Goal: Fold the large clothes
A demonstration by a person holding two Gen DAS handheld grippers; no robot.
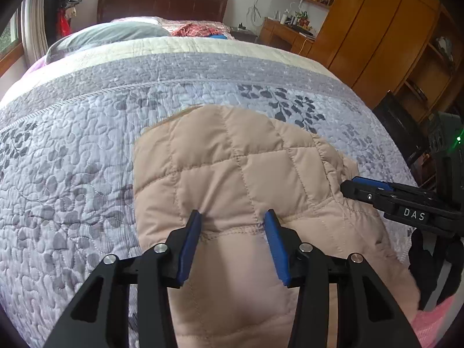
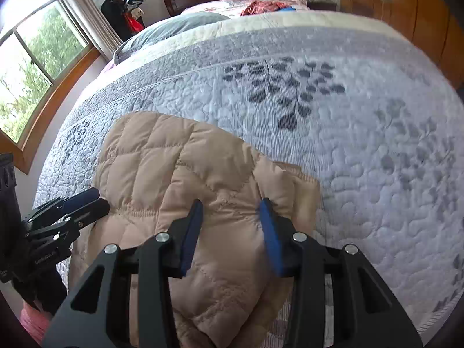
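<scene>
bedroom, wooden wardrobe (image 1: 377, 29) | floral quilt (image 1: 72, 159) under beige jacket (image 1: 232, 159) | left gripper (image 1: 233, 220), right gripper (image 2: 230, 208) both spread wide

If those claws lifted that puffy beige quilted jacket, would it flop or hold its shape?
The beige quilted jacket would probably flop: it already creases and drapes over the bed's edge. Its puffy padding suggests lightness for its bulk. The smooth shell may slip from open grippers.

Your bed (image 1: 87, 150) carries the beige quilted jacket (image 1: 232, 168) at 6 o'clock, a grey pillow (image 1: 110, 36) at 11, and red clothes (image 1: 197, 30) at 12.
</scene>
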